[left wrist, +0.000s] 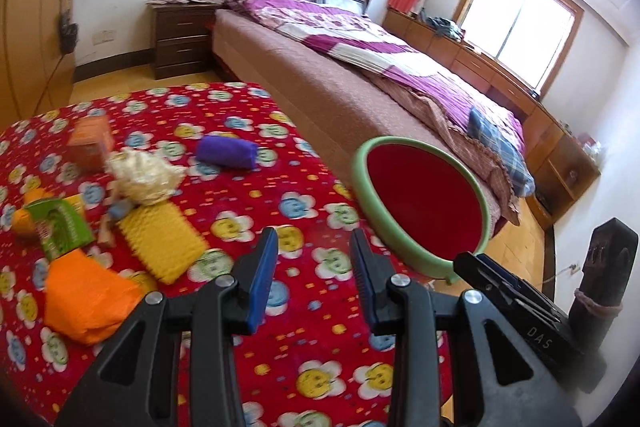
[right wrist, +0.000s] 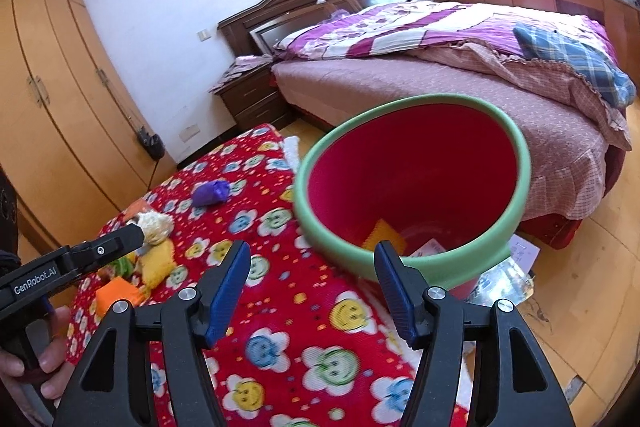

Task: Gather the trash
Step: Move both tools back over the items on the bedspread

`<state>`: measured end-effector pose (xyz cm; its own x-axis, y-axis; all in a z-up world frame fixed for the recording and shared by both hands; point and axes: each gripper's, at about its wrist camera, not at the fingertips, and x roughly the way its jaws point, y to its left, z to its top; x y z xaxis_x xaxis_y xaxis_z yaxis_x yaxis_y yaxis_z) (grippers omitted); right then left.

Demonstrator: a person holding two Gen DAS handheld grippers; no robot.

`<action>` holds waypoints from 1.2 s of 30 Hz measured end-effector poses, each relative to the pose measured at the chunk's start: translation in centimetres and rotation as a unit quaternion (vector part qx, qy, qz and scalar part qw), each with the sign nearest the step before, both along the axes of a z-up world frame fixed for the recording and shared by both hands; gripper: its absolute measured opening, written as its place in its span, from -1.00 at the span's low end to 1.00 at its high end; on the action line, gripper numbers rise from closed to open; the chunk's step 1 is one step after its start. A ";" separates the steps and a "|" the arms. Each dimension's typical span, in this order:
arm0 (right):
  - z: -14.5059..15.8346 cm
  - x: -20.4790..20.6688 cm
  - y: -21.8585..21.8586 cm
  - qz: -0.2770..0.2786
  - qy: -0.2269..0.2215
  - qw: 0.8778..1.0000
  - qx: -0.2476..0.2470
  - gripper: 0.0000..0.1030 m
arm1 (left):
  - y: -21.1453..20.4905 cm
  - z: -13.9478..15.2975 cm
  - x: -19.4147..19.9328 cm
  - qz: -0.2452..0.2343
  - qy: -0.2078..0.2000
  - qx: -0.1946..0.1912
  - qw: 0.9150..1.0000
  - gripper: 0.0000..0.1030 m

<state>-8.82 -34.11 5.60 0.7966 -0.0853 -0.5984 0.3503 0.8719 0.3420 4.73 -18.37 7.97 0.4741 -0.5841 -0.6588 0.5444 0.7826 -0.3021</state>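
I saw both grippers empty, left gripper (left wrist: 314, 259) fingers partly spread, right gripper (right wrist: 312, 269) fingers spread wider beside the bin (right wrist: 516, 219), over the worktop (right wrist: 288, 315).

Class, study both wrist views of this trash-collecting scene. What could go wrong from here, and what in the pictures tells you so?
1. The bin appears to stand off the table's edge, so a dropped piece may miss it and land on the floor.
2. The leftover trash lies packed together: grabbing the yellow sponge may drag the cream wad or green packet along.
3. Both grippers, left and right, are empty and close together, so they might collide.
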 end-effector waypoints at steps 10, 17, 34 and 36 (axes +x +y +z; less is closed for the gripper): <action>-0.1 0.5 3.4 0.025 0.000 1.000 -0.002 0.29 | 6.0 -0.3 0.6 0.058 0.002 0.000 0.998 -0.29; -0.4 1.0 5.8 0.040 0.004 0.999 -0.006 0.43 | 10.5 -1.4 1.3 0.110 0.012 0.005 0.994 -0.29; -2.8 3.0 8.5 0.070 0.037 0.997 0.002 0.54 | 15.0 -6.5 4.2 0.171 0.049 0.053 0.983 0.20; -2.9 3.1 8.6 0.073 0.041 0.996 0.001 0.54 | 14.5 -6.8 4.3 0.169 0.044 0.057 0.983 0.33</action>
